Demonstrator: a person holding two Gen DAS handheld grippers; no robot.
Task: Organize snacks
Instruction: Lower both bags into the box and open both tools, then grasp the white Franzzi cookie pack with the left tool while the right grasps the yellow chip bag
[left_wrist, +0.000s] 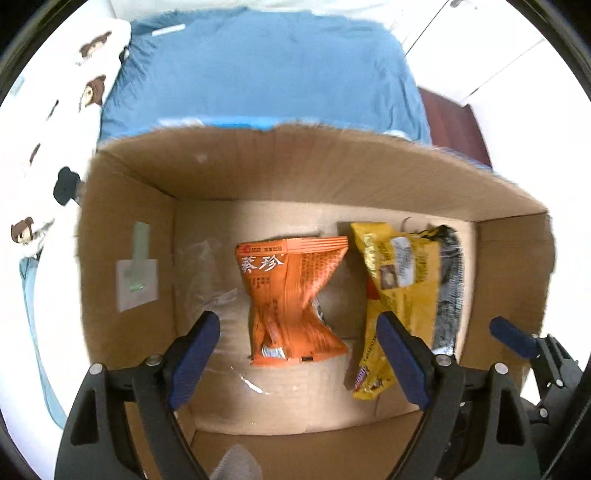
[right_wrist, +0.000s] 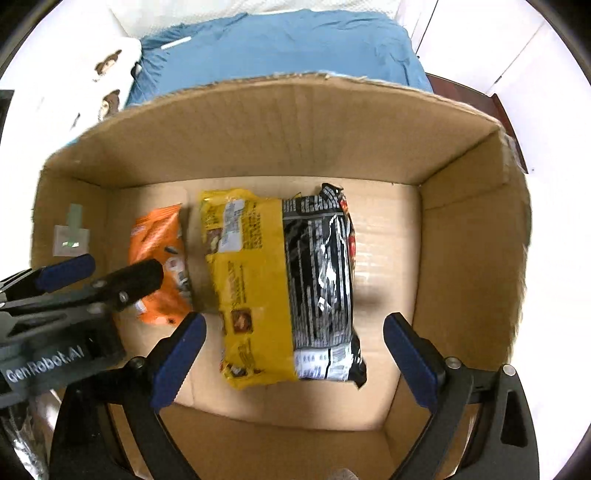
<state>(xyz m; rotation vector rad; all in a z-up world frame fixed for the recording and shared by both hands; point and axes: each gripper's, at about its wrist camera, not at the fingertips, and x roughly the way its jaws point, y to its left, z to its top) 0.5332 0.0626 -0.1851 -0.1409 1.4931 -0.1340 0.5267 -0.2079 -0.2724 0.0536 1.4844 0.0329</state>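
Observation:
An open cardboard box (left_wrist: 288, 173) (right_wrist: 295, 129) holds two snack bags on its floor. An orange bag (left_wrist: 291, 295) (right_wrist: 159, 258) lies left of a yellow and black bag (left_wrist: 406, 295) (right_wrist: 280, 288). My left gripper (left_wrist: 299, 358) is open and empty above the box, over the orange bag; it also shows in the right wrist view (right_wrist: 107, 269). My right gripper (right_wrist: 295, 358) is open and empty above the yellow and black bag; one of its fingers (left_wrist: 513, 336) shows at the right of the left wrist view.
A white label (left_wrist: 136, 277) is stuck on the box's left inner wall. The box stands by a bed with a blue sheet (left_wrist: 266, 70) and a white cartoon-print quilt (left_wrist: 55, 122). Dark red furniture (left_wrist: 458, 125) stands at the right.

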